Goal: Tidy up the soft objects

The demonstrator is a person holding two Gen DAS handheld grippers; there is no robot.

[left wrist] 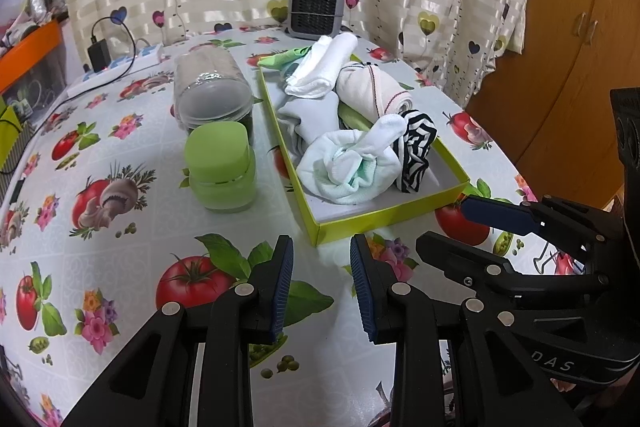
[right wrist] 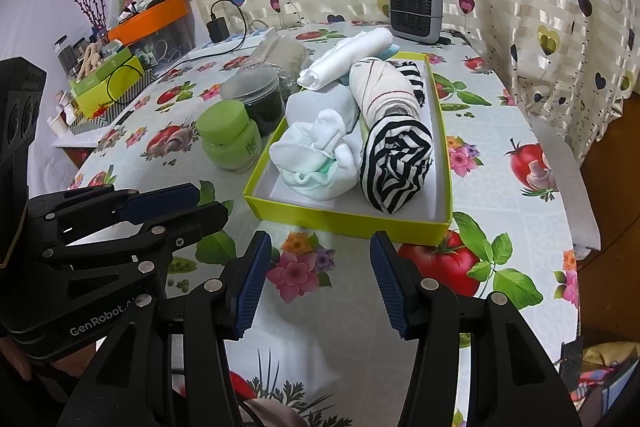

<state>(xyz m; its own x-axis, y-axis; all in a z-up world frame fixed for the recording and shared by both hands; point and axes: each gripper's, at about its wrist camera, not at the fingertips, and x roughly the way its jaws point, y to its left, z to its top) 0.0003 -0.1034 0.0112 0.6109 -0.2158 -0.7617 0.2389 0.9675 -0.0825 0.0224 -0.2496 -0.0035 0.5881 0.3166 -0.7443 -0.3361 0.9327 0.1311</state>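
A shallow yellow-green box [left wrist: 384,217] [right wrist: 344,217] on the table holds several rolled soft items: a black-and-white striped roll [left wrist: 414,151] [right wrist: 396,167], a white sock bundle [left wrist: 348,163] [right wrist: 316,159], a cream roll with a red stitch line [left wrist: 372,91] [right wrist: 384,91] and a white folded cloth [left wrist: 320,67] [right wrist: 344,61]. My left gripper [left wrist: 322,283] is open and empty, just in front of the box's near edge. My right gripper [right wrist: 320,279] is open and empty, also in front of the box. Each gripper shows at the side of the other's view.
A green-lidded jar [left wrist: 222,167] [right wrist: 230,141] and a clear-lidded dark jar [left wrist: 214,95] [right wrist: 256,99] stand left of the box. A small grey heater [left wrist: 316,9] [right wrist: 416,11] stands at the back. A power strip with charger [left wrist: 116,67] lies back left. The table edge falls away on the right.
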